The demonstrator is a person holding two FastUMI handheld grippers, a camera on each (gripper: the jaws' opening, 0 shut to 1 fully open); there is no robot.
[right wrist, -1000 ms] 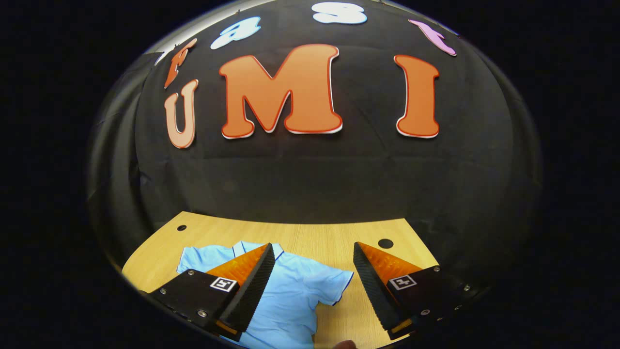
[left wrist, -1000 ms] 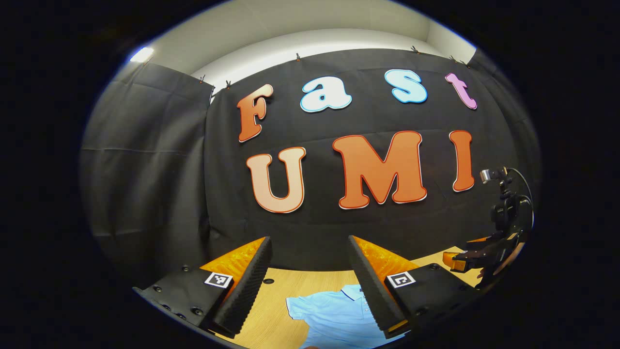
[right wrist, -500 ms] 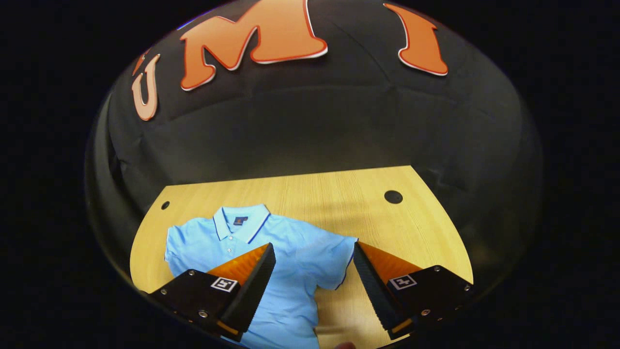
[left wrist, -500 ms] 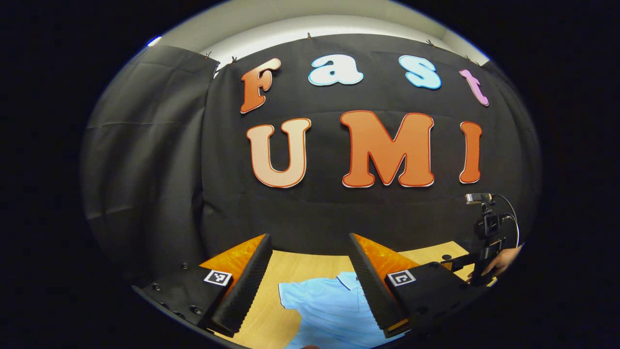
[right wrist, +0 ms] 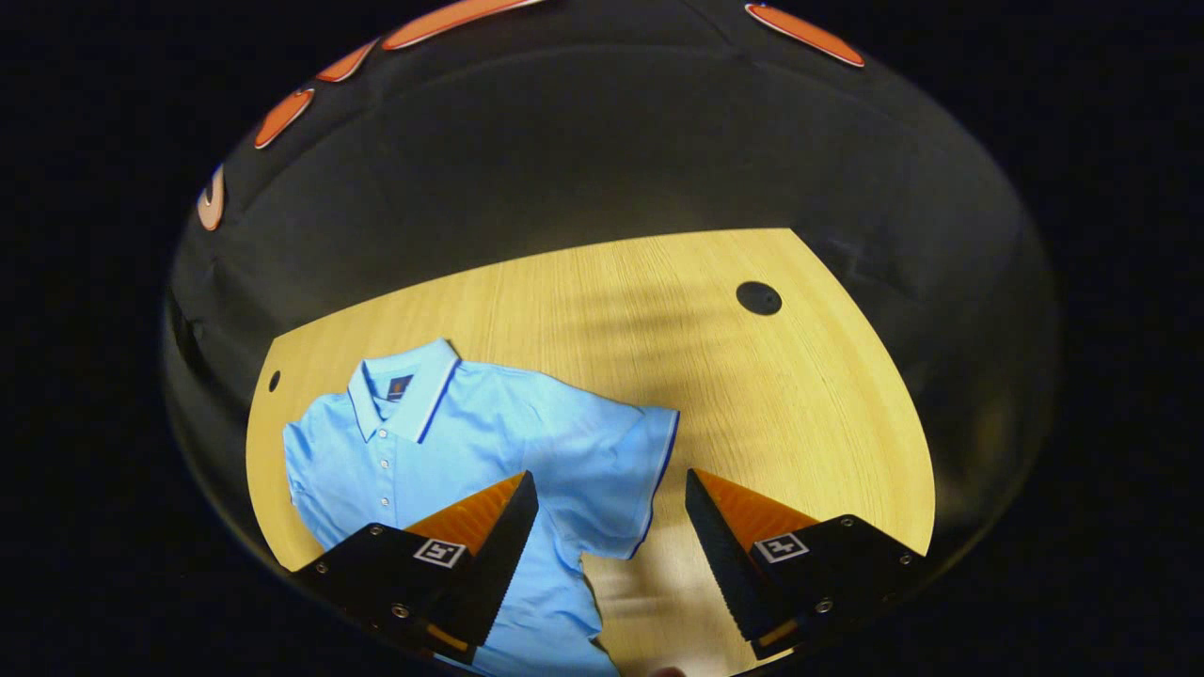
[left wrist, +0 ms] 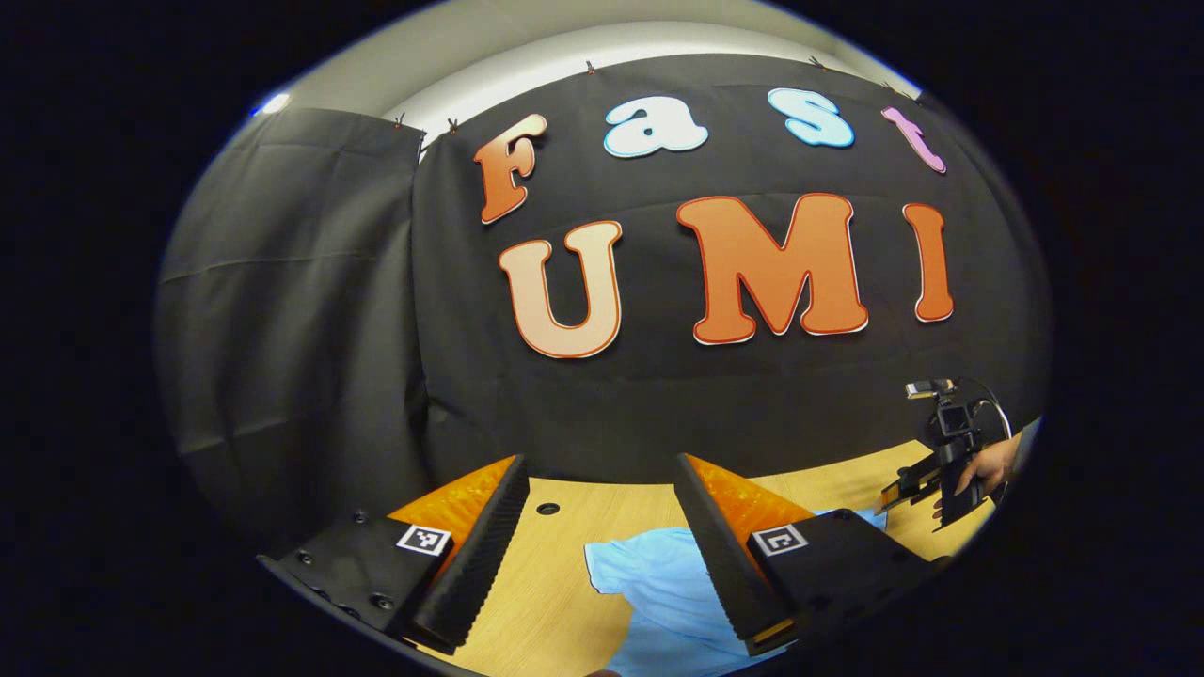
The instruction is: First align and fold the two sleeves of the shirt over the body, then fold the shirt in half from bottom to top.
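Observation:
A light blue polo shirt [right wrist: 451, 451] lies flat on the wooden table [right wrist: 752, 395], collar toward the back wall, both short sleeves spread out. My right gripper [right wrist: 611, 494] hangs open above the shirt's right sleeve [right wrist: 621, 470], its fingers apart and holding nothing. In the left gripper view, my left gripper [left wrist: 602, 480] is open above the table, with the shirt [left wrist: 658, 583] showing below between its fingers. The right gripper [left wrist: 917, 489], held by a hand, is also seen at the far right of that view.
Round cable holes sit in the tabletop [right wrist: 758, 297] [right wrist: 274, 381] [left wrist: 547, 509]. Black cloth walls close off the back and sides of the table. Bare wood extends to the right of the shirt.
The right gripper has tipped downward and come closer to the shirt, which now shows fully with its right sleeve between the fingers. The left gripper has shifted slightly left.

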